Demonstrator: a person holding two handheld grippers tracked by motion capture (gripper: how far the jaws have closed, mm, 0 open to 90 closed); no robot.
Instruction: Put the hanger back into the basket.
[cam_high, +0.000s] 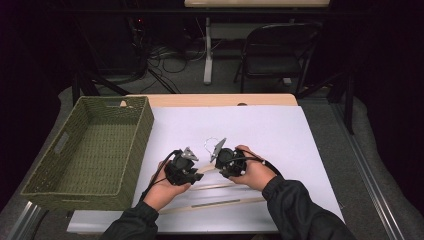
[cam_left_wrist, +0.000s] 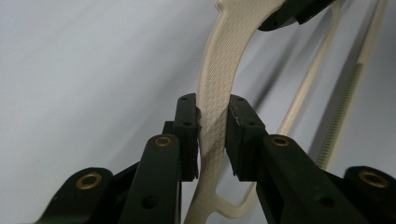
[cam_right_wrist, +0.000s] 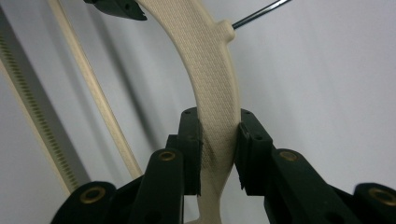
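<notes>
- Cream plastic hanger (cam_left_wrist: 219, 93) held just above white table sheet (cam_high: 280, 130), near the person's edge, roughly mid-width; textured curved shoulder visible in both gripper views.
- Metal hook (cam_right_wrist: 261, 11) projecting from hanger neck, seen top centre in right gripper view; in high view hook curls up between the two grippers.
- Lower bars of hanger (cam_high: 215, 202) slanting across the sheet below the hands in high view; ribbed bar also visible in both gripper views.
- Left gripper (cam_left_wrist: 212, 135) clamped on one shoulder of hanger; pads pressed against both sides of the textured strip.
- Right gripper (cam_right_wrist: 219, 149) clamped on the other shoulder, same grip; pads tight on both faces.
- Grippers close together, facing each other, tips of each visible at top edge of the other's view.
- Left hand (cam_high: 162, 190) and right hand (cam_high: 257, 175) wrapped around gripper bodies; dark sleeves entering from bottom.
- Green woven basket (cam_high: 50, 175) at left edge of table, well apart from hanger.
- Black folding chair (cam_high: 280, 50) and floor cables beyond far table edge.
</notes>
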